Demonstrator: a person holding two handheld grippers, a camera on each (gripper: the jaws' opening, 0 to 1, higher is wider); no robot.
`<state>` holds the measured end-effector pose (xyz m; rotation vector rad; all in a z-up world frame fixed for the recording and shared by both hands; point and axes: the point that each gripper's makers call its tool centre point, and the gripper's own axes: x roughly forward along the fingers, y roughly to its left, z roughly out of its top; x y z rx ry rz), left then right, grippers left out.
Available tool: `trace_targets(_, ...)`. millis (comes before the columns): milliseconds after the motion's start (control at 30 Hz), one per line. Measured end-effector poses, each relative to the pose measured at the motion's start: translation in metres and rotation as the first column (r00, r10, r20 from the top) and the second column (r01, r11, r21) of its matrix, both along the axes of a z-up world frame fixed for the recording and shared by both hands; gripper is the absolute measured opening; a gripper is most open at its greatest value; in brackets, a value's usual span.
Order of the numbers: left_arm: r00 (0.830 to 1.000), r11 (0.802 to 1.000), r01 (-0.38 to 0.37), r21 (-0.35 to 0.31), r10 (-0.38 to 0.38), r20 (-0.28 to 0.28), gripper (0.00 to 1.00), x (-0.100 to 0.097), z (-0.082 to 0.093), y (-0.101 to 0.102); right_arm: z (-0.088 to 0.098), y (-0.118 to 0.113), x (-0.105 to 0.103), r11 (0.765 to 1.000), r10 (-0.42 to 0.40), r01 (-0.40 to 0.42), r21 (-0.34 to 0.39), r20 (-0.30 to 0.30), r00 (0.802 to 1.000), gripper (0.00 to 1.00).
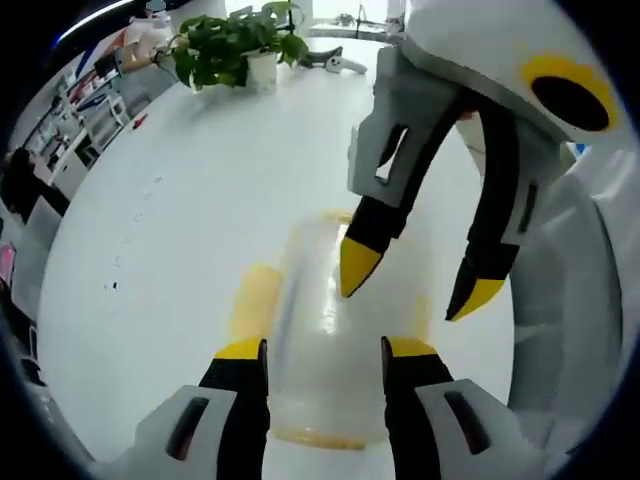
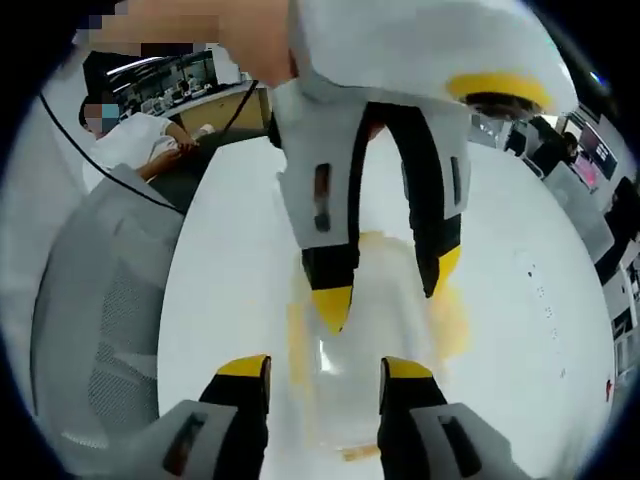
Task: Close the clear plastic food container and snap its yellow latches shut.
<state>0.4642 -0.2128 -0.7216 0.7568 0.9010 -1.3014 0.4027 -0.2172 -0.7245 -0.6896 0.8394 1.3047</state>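
Note:
The clear plastic container (image 1: pixel 318 305) lies on the white table, its lid blurred, with a yellow latch (image 1: pixel 254 300) on its left side and another yellow latch (image 1: pixel 322 436) at its near end. My left gripper (image 1: pixel 325 350) hovers open over the near part of the container. My right gripper (image 1: pixel 418 282) comes down from the upper right, open, its yellow tips just above the lid. In the right gripper view the container (image 2: pixel 365 340) sits below my right gripper (image 2: pixel 325 368), and the left gripper (image 2: pixel 388 288) faces it from above, open.
A potted plant (image 1: pixel 235 45) stands at the table's far end. A white chair (image 1: pixel 585 300) is close on the right. A grey mesh chair (image 2: pixel 100 310) stands beside the table, and a person (image 2: pixel 140 140) sits at a desk behind it.

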Motion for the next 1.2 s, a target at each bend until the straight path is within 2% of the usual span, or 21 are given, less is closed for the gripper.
trace_targets(33, 1.000, 1.000, 0.002, 0.002, -0.002, 0.000, 0.44, 0.001, 0.000, 0.000, 0.000, 0.000, 0.002, 1.000, 0.009, -0.009, -0.005, 0.038, 0.999, 0.42)
trace_targets(67, 1.000, 1.000, 0.006, -0.001, -0.006, 0.003, 0.45, 0.002, 0.002, -0.002, 0.000, 0.001, 0.002, 1.000, 0.010, -0.010, -0.005, 0.049, 0.999, 0.43)
trace_targets(300, 0.999, 0.999, 0.033, 0.001, -0.033, 0.017, 0.48, 0.008, 0.005, -0.009, -0.006, 0.003, -0.002, 1.000, 0.014, -0.013, -0.016, 0.077, 0.997, 0.46)
trace_targets(500, 0.999, 0.999, 0.046, 0.009, -0.046, -0.001, 0.49, 0.011, -0.005, -0.009, -0.010, 0.003, 0.002, 0.998, 0.041, -0.034, -0.051, 0.147, 0.988, 0.48)
trace_targets(567, 0.999, 1.000, 0.027, -0.010, -0.027, -0.022, 0.50, 0.012, -0.005, -0.011, -0.011, 0.002, 0.004, 0.996, 0.062, -0.049, -0.076, 0.189, 0.980, 0.48)
trace_targets(667, 0.999, 1.000, 0.022, -0.009, -0.022, -0.032, 0.52, 0.014, -0.006, -0.010, -0.013, 0.003, 0.005, 0.995, 0.062, -0.044, -0.089, 0.210, 0.976, 0.48)
trace_targets(833, 0.997, 1.000, 0.020, -0.018, -0.021, -0.079, 0.48, 0.010, -0.008, -0.010, -0.016, 0.004, 0.009, 0.992, 0.082, -0.054, -0.117, 0.251, 0.964, 0.46)
trace_targets(1067, 0.991, 1.000, -0.005, -0.028, 0.001, -0.135, 0.50, 0.012, -0.011, -0.009, -0.017, 0.004, 0.009, 0.989, 0.104, -0.070, -0.131, 0.272, 0.957, 0.46)
trace_targets(1200, 0.989, 0.999, 0.005, -0.033, -0.010, -0.149, 0.50, 0.011, -0.012, -0.010, -0.016, 0.004, 0.011, 0.989, 0.105, -0.070, -0.133, 0.272, 0.957, 0.42)
